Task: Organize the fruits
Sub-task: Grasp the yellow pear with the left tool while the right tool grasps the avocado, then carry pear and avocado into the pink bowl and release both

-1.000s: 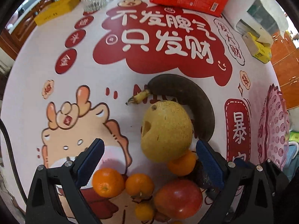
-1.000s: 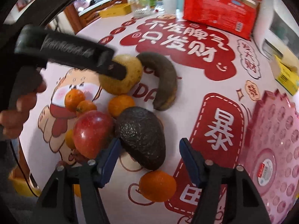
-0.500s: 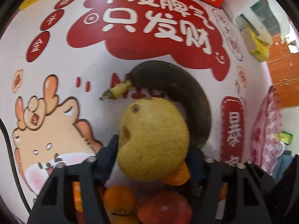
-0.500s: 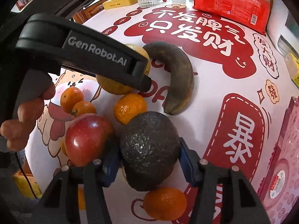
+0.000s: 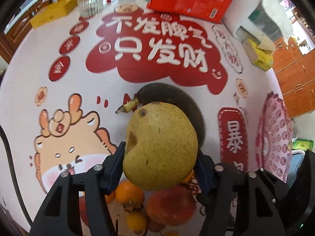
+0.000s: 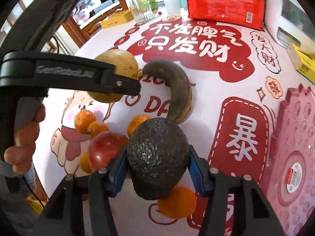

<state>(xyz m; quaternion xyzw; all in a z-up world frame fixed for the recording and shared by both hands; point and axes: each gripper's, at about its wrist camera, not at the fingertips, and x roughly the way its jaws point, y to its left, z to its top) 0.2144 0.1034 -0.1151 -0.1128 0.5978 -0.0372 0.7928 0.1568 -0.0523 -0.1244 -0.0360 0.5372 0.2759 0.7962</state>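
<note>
Left wrist view: the left gripper (image 5: 160, 163), wide apart a second ago, now clamps the pear (image 5: 160, 149) above the worktop (image 5: 82, 78). The right gripper (image 6: 156, 167) has likewise closed on the avocado (image 6: 157, 157). Both fruits look ready to carry toward the pink tray (image 6: 295, 147).

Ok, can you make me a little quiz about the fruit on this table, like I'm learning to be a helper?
1. True or false: the left gripper is shut on the pear.
2. Which fruit sits between the fingers of the right gripper? A) the banana B) the avocado C) the apple
3. Fill in: the banana lies on the ______, beside the lifted pear.

Key: 1 true; 2 B; 3 tablecloth.
</note>
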